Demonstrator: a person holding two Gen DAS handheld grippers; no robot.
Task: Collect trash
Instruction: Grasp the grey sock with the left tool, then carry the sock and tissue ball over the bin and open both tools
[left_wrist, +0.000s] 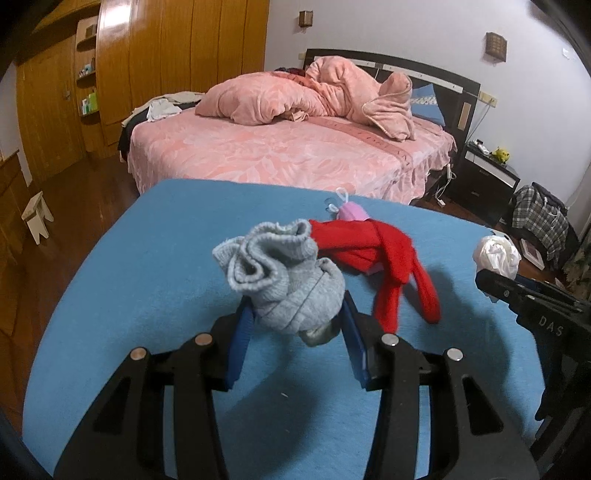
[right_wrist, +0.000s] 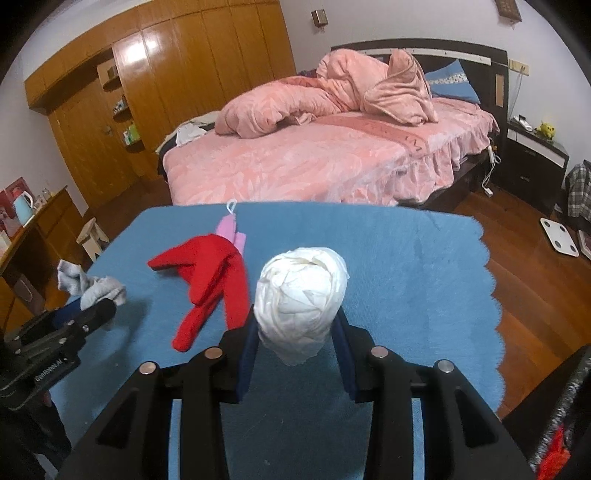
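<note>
Both jaws grip loads: left gripper (left_wrist: 295, 325) the grey sock (left_wrist: 284, 273), right gripper (right_wrist: 295, 328) the white wad (right_wrist: 301, 295). Lift clear of the surface (right_wrist: 406, 266) without squeezing looser.

The desk (right_wrist: 424, 266) is covered with a blue cloth that has a scalloped right edge. A red garment (right_wrist: 210, 273) lies on its far left part, and a small pink thing (right_wrist: 232, 229) lies just behind it.

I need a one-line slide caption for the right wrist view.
Right gripper holds a crumpled white paper ball above the blue cloth; red glove lies nearby.
</note>
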